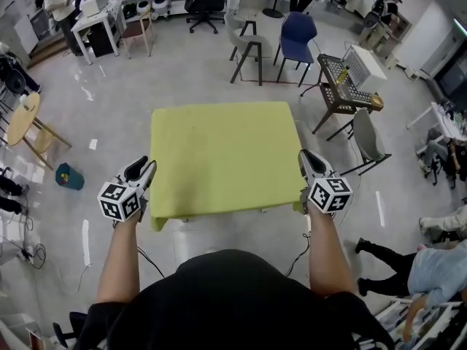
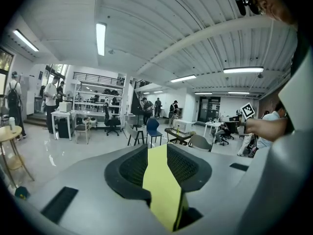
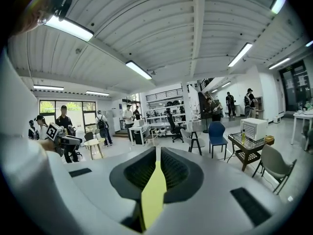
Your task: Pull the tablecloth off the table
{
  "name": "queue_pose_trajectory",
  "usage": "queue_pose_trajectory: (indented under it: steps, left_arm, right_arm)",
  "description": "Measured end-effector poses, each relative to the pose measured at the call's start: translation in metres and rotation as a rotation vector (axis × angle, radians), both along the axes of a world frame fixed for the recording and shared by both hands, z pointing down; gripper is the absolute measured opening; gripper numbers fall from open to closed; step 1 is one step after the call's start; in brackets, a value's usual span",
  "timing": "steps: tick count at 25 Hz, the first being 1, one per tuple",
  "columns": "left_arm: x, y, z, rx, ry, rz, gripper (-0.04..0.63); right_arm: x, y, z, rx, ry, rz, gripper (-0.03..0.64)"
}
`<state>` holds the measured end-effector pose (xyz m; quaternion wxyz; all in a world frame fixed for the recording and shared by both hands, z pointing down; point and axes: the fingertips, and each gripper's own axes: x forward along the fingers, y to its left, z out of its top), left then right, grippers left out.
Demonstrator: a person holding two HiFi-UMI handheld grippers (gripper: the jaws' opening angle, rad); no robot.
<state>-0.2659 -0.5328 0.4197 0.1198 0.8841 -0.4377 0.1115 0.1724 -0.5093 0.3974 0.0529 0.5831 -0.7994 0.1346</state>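
A yellow-green tablecloth (image 1: pixel 222 155) is stretched flat in front of me in the head view, its near edge sagging over a pale table (image 1: pixel 241 228) below. My left gripper (image 1: pixel 144 172) is shut on the cloth's near left corner. My right gripper (image 1: pixel 305 165) is shut on the near right corner. In the left gripper view a broad strip of tablecloth (image 2: pixel 164 185) is pinched between the black pads (image 2: pixel 134 168). In the right gripper view a thinner strip of tablecloth (image 3: pixel 154 192) sits between its pads (image 3: pixel 142 173).
A dark chair (image 1: pixel 248 49) and a blue chair (image 1: pixel 296 39) stand beyond the cloth. To the right are a low table with a white box (image 1: pixel 350 79) and a grey chair (image 1: pixel 368 141). A round wooden table (image 1: pixel 25 119) stands left. People sit at the right.
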Motion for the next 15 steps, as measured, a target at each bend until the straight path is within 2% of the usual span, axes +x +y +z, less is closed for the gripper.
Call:
queue_pose_trajectory:
  steps: [6, 15]
  left_arm:
    - [0.003, -0.01, -0.004, 0.007, -0.017, 0.017, 0.137]
    - [0.035, -0.013, -0.011, 0.02, -0.042, -0.031, 0.137]
  right_arm:
    - [0.017, 0.003, 0.002, 0.004, -0.003, 0.038, 0.051]
    - [0.075, -0.01, 0.011, -0.002, 0.01, 0.027, 0.051]
